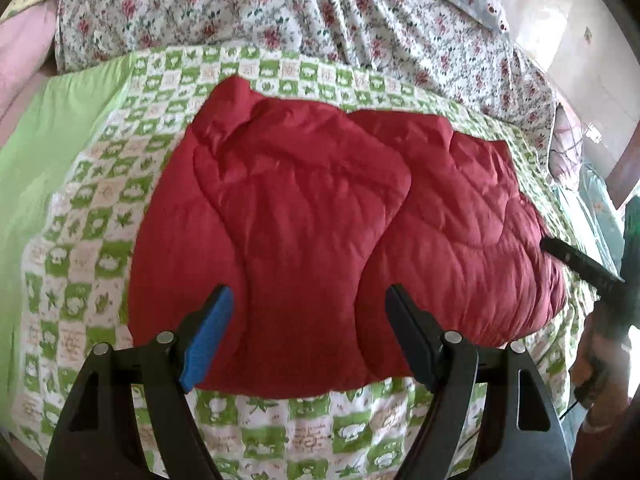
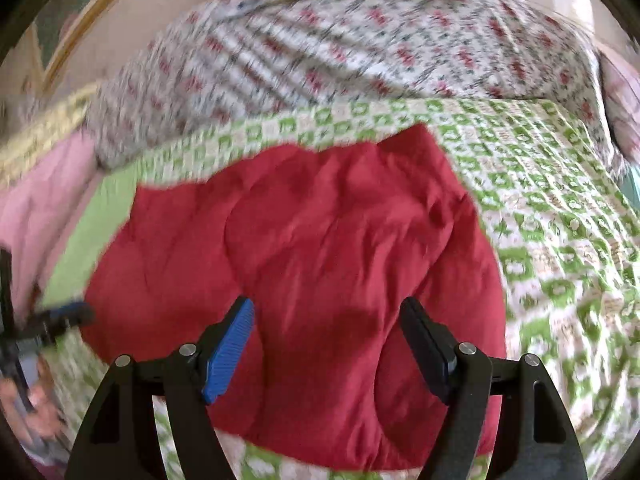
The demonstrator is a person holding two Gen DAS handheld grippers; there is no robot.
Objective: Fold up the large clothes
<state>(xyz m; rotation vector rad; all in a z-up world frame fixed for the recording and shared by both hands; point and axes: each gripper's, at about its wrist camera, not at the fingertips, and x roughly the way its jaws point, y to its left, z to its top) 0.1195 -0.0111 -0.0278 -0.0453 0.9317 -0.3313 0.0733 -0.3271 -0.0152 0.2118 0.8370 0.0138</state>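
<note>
Both grippers hang above the red padded garment (image 1: 320, 232) with nothing between their fingers. On the left gripper (image 1: 310, 300) the jaws stand wide apart and grasp nothing; the right gripper (image 2: 326, 312) is released in the same way. This garment lies folded into a thick bundle on the green checked sheet (image 1: 100, 240), in front of the flowered blanket (image 1: 240, 8).
</note>
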